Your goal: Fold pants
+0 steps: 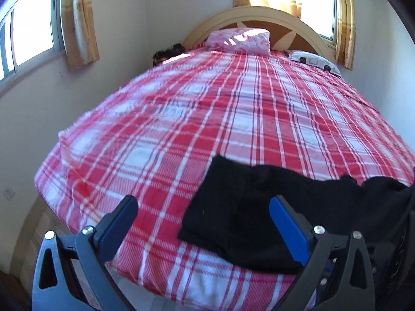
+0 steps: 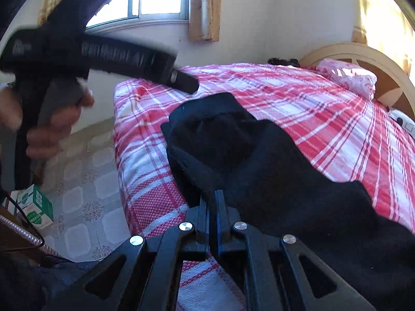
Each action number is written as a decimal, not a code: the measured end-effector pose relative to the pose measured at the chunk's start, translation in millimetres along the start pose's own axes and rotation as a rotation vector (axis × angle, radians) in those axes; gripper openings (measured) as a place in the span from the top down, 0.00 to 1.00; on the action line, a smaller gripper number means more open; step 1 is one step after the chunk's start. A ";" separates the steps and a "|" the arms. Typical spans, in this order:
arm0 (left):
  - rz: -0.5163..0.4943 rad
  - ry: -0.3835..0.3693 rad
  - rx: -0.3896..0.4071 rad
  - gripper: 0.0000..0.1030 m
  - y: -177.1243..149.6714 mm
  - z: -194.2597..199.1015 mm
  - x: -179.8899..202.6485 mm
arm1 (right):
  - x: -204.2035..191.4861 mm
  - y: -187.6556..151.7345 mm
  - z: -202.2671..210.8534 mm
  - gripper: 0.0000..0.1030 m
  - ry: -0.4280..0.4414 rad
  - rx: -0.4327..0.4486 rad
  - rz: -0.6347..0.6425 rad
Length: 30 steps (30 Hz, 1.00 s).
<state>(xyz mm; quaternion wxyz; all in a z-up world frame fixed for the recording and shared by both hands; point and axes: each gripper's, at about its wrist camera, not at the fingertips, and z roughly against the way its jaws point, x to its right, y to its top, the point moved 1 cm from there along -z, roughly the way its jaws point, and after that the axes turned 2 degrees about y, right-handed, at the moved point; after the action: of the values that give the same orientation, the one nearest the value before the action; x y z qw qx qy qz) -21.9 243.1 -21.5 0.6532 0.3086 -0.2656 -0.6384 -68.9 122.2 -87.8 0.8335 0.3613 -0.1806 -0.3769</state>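
Note:
Black pants (image 1: 246, 207) lie crumpled near the foot of a bed with a red and white plaid sheet (image 1: 207, 108). My left gripper (image 1: 205, 207) is open just above the bed's near edge. Its right finger is over the pants' left part and its left finger is over bare sheet. In the right wrist view the pants (image 2: 259, 160) are bunched into a heap that runs up from my right gripper (image 2: 213, 197). That gripper is shut, with the fabric's edge pinched at its tips. A hand (image 2: 52, 127) grips the other tool's handle at the upper left.
A pink pillow (image 1: 241, 39) and a white dotted pillow (image 1: 313, 61) lie by the curved headboard (image 1: 259, 13). Curtained windows flank the bed. Left of the bed there is tiled floor (image 2: 88, 186) with a green and white box (image 2: 36, 204).

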 end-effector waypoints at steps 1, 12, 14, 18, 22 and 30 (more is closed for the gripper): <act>-0.022 0.045 0.023 0.00 4.3 -4.3 5.9 | 2.3 -3.9 -6.3 0.94 -0.011 -0.006 -0.025; -0.096 0.186 -0.094 0.00 -15.4 -67.9 28.7 | 27.3 -12.6 74.0 0.44 0.114 0.210 -0.301; -0.107 0.196 -0.114 0.00 -25.8 -72.8 31.2 | 41.6 -20.7 100.1 0.44 0.041 0.248 -0.355; -0.095 0.193 -0.087 0.00 -31.7 -69.2 29.5 | 94.6 -49.8 158.7 0.44 -0.220 0.316 -0.526; -0.086 0.194 -0.100 0.00 -29.8 -71.7 30.7 | 172.5 -92.3 231.5 0.44 -0.539 0.344 -0.735; -0.072 0.227 -0.118 0.00 -27.5 -75.5 34.1 | 325.6 -146.1 314.8 0.44 -0.800 0.182 -1.025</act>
<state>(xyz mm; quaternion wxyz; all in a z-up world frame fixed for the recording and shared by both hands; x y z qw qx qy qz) 17.1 214.0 -94.0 0.6726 0.3493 -0.1409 -0.6370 -110.3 -338.1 25.7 0.3827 0.3026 -0.3129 -0.8149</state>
